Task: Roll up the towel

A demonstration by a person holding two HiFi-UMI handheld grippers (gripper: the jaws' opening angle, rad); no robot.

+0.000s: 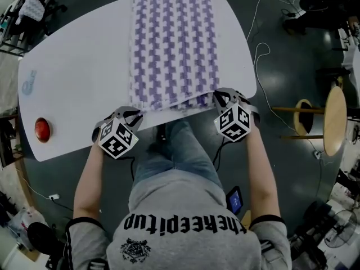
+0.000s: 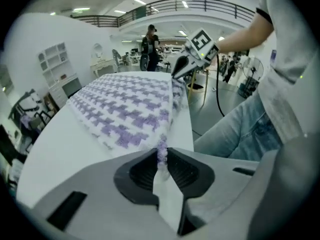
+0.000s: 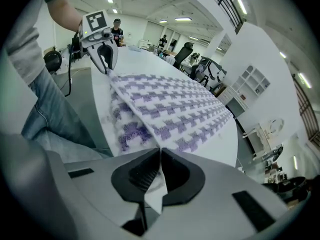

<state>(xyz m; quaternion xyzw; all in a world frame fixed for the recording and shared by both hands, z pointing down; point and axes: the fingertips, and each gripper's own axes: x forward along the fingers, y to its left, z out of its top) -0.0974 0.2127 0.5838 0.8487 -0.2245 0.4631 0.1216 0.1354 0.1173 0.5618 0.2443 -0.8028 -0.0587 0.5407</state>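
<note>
Along the near edge of the tabletop point(image 1: 79, 77) I have both tools on the towel point(image 1: 174, 44), one at each of its near corners. The purple-and-white checked cloth lies stretched out flat from that near edge to the far edge, right of the tabletop's middle, and no roll has formed anywhere along it. Only the near hem is lifted a little off the surface, most plainly at the right-hand corner. So I judge the task barely begun: the grip for the first turn is taken, and the whole length is left to wind toward the far edge. The left gripper point(image 2: 162, 156) has its jaws nearly together, pads pressing a thin tuft of the towel's purple fringe between them, with the rest of the cloth fanning away just beyond the tips. The right gripper point(image 3: 160, 154) is closed down to a sliver, and the towel's edge runs into that slit; in the left gripper view it holds its corner raised clear of the tabletop. Both grips look shallow to me, a pinch of hem rather than a full bite, so the first turn-over could slip free on either side.
</note>
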